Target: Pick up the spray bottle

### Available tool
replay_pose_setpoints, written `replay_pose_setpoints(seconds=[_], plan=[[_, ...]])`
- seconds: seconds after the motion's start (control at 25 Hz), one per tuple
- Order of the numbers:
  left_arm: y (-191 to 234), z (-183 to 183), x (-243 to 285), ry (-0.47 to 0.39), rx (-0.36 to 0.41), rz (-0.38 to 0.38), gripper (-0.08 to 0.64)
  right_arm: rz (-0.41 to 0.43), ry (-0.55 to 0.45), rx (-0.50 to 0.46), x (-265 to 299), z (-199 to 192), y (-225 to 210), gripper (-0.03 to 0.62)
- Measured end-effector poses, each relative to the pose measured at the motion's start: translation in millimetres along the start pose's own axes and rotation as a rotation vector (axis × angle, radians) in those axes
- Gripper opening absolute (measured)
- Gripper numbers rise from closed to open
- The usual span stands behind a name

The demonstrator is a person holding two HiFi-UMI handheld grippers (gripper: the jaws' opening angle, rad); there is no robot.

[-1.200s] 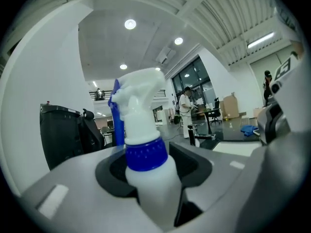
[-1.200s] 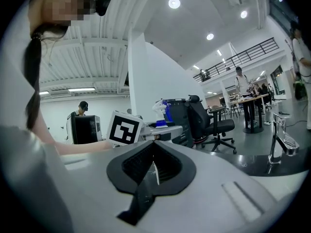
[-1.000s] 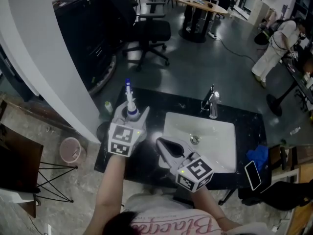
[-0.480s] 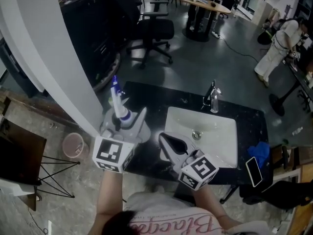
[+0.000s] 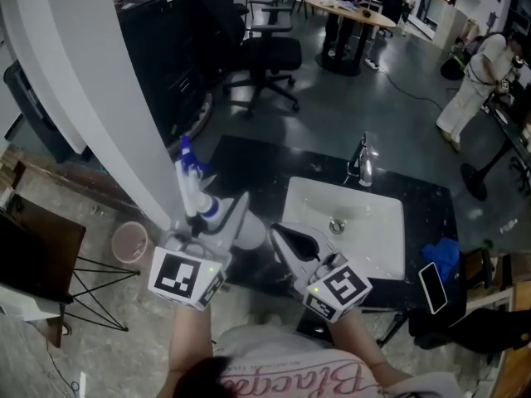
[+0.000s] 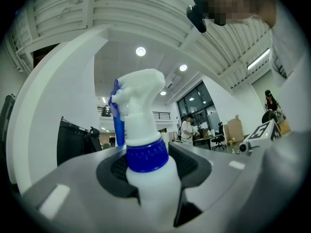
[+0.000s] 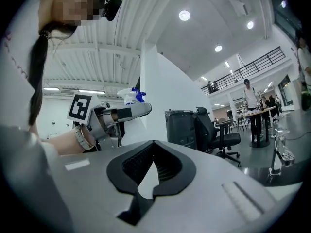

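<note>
The spray bottle is white with a blue collar and a blue trigger. My left gripper is shut on its neck and holds it upright in the air, over the left end of the black counter. In the left gripper view the bottle fills the middle, with the left gripper clamped just under the blue collar. My right gripper hangs over the counter's front edge beside the sink, shut and empty. From the right gripper view the right gripper has nothing in it, and the bottle shows at the left.
A white sink basin with a chrome tap is set in the counter. A phone and a blue cloth lie at its right end. A white pillar and a pink bin stand at left. An office chair stands behind.
My left gripper has lifted the spray bottle off the counter and carried it up and to the left. The right gripper has shifted only slightly.
</note>
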State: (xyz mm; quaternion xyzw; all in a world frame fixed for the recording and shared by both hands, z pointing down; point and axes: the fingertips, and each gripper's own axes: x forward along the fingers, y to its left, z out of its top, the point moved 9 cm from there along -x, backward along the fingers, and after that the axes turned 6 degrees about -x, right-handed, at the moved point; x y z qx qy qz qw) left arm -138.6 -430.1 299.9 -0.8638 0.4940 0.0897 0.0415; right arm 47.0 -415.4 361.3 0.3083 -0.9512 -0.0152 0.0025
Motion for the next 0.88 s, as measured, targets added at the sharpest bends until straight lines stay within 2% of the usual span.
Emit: replay_pose_setpoints(seconds=[0.32,0.88], plan=[[-7,5,-12,-0.002,0.024,0.017,0.184,0.02,-0.004,-0.03,-5,2,11,0.0],[-14,11,-14,-0.009,0.049,-0.014,0.184,0.034,-0.029,-0.06,-6,15,22,0.0]])
